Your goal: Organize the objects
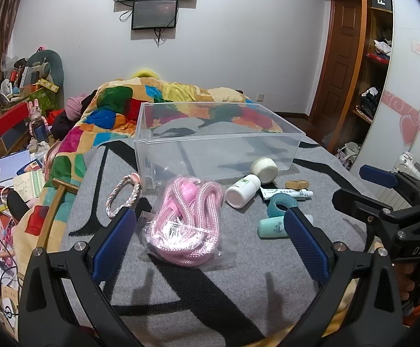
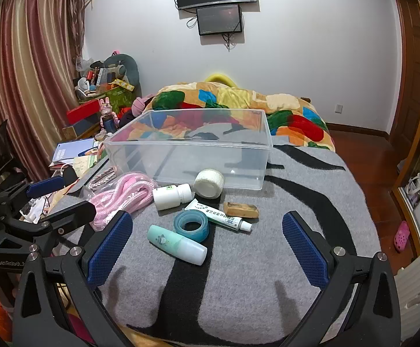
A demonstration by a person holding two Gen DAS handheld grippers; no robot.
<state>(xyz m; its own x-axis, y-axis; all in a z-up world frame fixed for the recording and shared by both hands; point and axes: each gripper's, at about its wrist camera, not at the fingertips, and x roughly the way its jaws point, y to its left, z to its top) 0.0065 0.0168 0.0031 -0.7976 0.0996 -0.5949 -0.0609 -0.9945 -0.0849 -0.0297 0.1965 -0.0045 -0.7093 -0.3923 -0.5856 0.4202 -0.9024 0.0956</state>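
Observation:
A clear plastic bin [image 1: 218,150] [image 2: 189,147] stands empty on the grey blanket. In front of it lie a bagged pink rope [image 1: 181,219] [image 2: 123,199], a braided ring [image 1: 123,195], a white pill bottle [image 1: 242,190] [image 2: 172,195], a gauze roll [image 1: 264,169] [image 2: 209,183], a brown block [image 1: 296,184] [image 2: 241,209], an ointment tube [image 1: 288,193] [image 2: 221,215], a blue tape roll [image 1: 282,202] [image 2: 192,225] and a mint bottle [image 1: 273,227] [image 2: 176,244]. My left gripper [image 1: 210,231] is open, with the rope bag between its fingers. My right gripper [image 2: 207,237] is open around the mint bottle.
A colourful quilt [image 1: 163,104] is heaped behind the bin. Clutter of books and boxes [image 1: 16,150] fills the floor left of the bed. A wooden stick [image 1: 53,208] lies at the blanket's left edge. A wardrobe [image 1: 374,66] stands to the right.

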